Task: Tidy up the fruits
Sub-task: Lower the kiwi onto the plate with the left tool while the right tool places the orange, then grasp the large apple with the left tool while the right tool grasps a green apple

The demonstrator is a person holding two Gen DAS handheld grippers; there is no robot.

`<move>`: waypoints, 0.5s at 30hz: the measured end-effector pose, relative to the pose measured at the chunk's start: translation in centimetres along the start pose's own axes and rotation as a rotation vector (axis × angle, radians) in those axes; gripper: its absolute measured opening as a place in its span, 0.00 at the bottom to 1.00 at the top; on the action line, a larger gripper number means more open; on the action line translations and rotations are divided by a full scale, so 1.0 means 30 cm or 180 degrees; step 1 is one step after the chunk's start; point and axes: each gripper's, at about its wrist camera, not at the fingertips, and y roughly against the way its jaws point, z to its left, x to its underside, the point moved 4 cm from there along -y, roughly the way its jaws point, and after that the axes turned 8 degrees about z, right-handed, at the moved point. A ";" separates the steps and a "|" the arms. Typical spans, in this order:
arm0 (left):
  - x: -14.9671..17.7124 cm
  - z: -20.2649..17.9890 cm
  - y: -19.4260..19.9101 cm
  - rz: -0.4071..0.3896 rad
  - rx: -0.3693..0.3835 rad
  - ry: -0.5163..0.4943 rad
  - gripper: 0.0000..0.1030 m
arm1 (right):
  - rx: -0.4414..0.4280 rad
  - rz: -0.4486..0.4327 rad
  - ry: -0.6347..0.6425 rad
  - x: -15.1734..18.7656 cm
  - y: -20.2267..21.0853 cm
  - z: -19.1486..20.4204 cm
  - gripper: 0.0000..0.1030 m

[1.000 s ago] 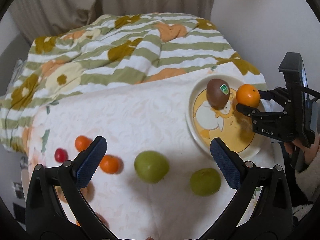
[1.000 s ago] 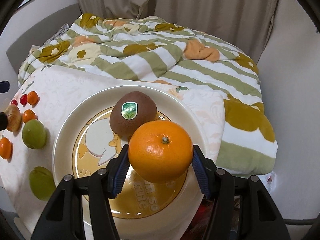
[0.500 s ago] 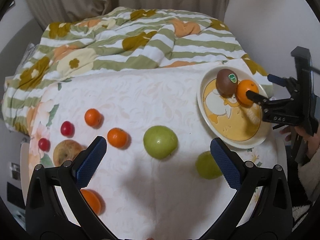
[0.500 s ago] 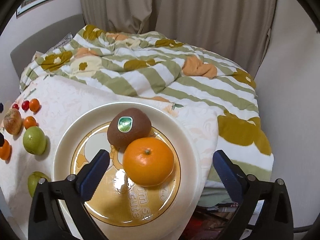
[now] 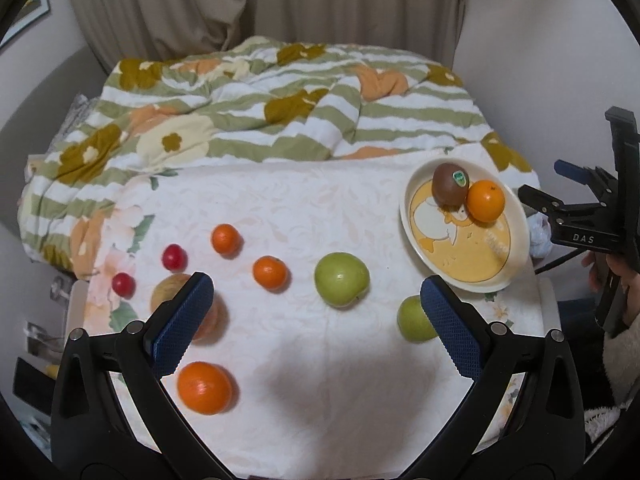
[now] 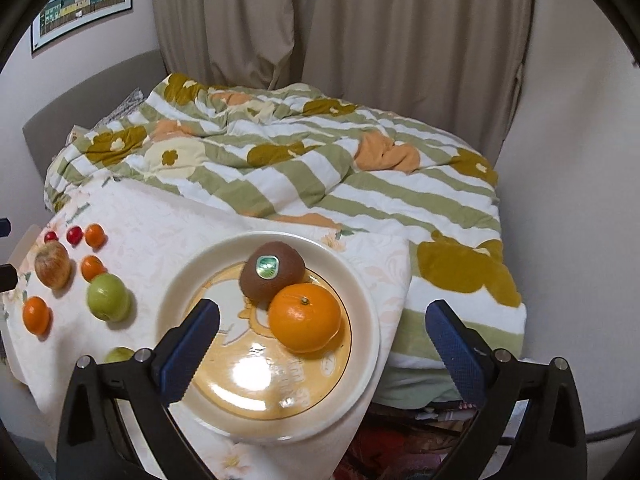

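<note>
Right wrist view — the right gripper [image 6: 322, 354] hangs wide apart and empty above the plate [image 6: 360, 288], gripping nothing.
An orange [image 6: 305, 317] sits on the plate, touching the stickered kiwi [image 6: 272, 277] behind it. From the left wrist view, the left gripper [image 5: 316, 322] is also spread and empty over the white cloth [image 5: 320, 216], where a green apple [image 5: 341, 278], a second green fruit [image 5: 412, 318], three more oranges, two small red fruits and a yellowish apple [image 5: 170, 290] lie scattered — all apart from the plate.
</note>
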 end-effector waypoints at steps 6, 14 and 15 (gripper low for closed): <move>0.035 0.138 0.114 -0.0204 0.0043 0.0072 1.00 | 0.0124 -0.0085 -0.0157 -0.003 0.144 0.077 1.00; 0.100 0.380 0.226 -0.0372 0.0051 0.0127 1.00 | 0.0097 -0.0107 -0.0448 0.002 0.275 0.260 1.00; 0.109 0.410 0.233 -0.0376 0.0061 0.0129 1.00 | 0.0098 -0.0114 -0.0482 0.006 0.285 0.290 1.00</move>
